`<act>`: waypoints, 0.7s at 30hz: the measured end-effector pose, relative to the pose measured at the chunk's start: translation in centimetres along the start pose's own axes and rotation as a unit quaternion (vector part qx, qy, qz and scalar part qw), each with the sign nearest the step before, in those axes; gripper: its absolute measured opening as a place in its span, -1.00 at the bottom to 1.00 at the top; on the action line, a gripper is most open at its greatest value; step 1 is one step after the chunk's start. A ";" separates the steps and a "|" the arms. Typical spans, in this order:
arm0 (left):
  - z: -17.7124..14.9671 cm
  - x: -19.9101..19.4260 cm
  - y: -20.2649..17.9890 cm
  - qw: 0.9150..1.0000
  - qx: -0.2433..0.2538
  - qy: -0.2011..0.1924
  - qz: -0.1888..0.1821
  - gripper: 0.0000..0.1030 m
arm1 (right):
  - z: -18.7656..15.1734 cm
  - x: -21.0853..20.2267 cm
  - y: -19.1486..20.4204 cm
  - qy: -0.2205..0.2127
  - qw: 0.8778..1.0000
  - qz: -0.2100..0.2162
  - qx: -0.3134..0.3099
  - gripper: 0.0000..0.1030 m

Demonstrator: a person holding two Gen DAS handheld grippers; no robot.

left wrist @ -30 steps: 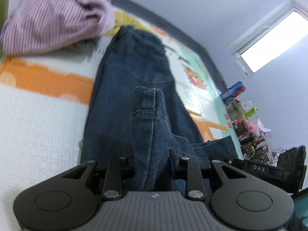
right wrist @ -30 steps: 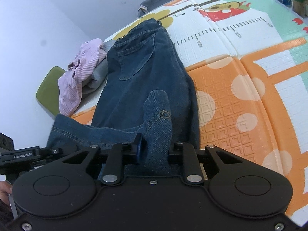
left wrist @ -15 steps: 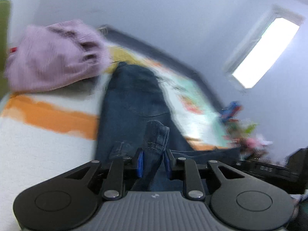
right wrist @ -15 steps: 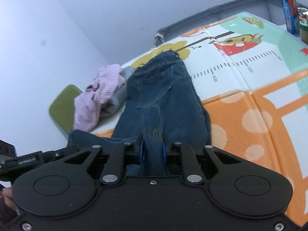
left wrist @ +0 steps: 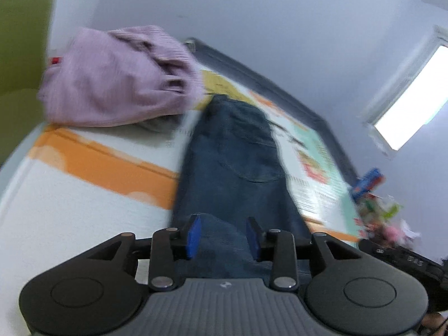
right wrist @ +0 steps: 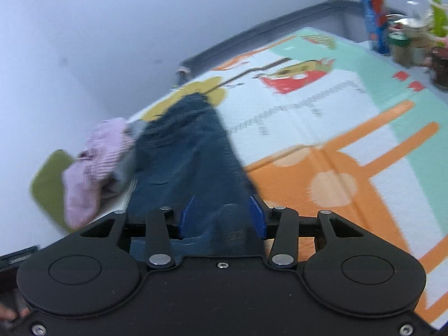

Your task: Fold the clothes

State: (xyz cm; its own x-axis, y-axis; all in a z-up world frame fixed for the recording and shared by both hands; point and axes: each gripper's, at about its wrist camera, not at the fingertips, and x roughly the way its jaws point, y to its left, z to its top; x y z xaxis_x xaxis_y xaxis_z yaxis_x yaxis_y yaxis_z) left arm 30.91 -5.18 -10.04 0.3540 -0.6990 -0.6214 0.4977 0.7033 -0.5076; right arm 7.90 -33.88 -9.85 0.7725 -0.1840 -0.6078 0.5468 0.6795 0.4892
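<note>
Mat edges: the play mat [right wrist: 350, 128] ends at a dark grey raised border [right wrist: 280, 25] along the far side, with the pale wall right behind it; in the left wrist view the same border [left wrist: 252, 70] runs off diagonally toward the window [left wrist: 406, 95].
Open room, right side: a broad stretch of bare orange, white and mint mat lies to the right of the jeans, free up to the far right corner.
Far right corner: a drink can [right wrist: 375, 22] stands upright near jars and a plant; the items there are too blurred to name singly.
Open room, left side: white and orange mat [left wrist: 70, 196] beside the jeans, bounded farther off by a crumpled lilac striped garment [left wrist: 120, 78] and a green cushion [left wrist: 19, 56] at the mat's edge.
Lilac garment: it lies just beside the upper left edge of the jeans; contact cannot be made out through the blur.
Jeans: the dark blue jeans [right wrist: 184, 162] lie lengthwise away from both grippers, waistband end far, with the near end doubled back on top.
Left gripper: the left gripper [left wrist: 224, 235] has its blue pads [left wrist: 193, 235] apart and opening; the folded denim [left wrist: 224, 151] sits between them, with a gap on each side.
Right gripper: the right gripper [right wrist: 221, 218] is likewise spreading its jaws; a hump of denim lies between the pads, not squeezed.
Grippers to each other: the right unit shows at the lower right of the left view, both at the near end of the jeans.
</note>
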 end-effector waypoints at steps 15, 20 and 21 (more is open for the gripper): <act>-5.7 5.6 -4.2 0.986 0.068 0.134 -0.073 -0.26 | -4.7 3.9 3.6 0.126 0.989 0.069 -0.018 -0.65; -6.8 6.4 -3.6 0.987 0.079 0.133 -0.033 -0.32 | -5.9 4.4 2.9 0.159 0.985 0.066 -0.032 -0.66; -6.8 6.5 -3.5 0.988 0.081 0.130 -0.024 -0.38 | -6.0 4.5 2.7 0.159 0.985 0.060 -0.036 -0.66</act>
State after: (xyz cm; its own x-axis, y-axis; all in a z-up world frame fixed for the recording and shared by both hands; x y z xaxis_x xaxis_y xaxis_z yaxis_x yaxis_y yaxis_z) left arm 26.12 -11.33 -16.39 0.1224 -0.6599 -0.7413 0.6362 0.6255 -0.4518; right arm 10.87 -28.59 -15.02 0.6830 0.1248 -0.7197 0.4243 0.7342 0.5300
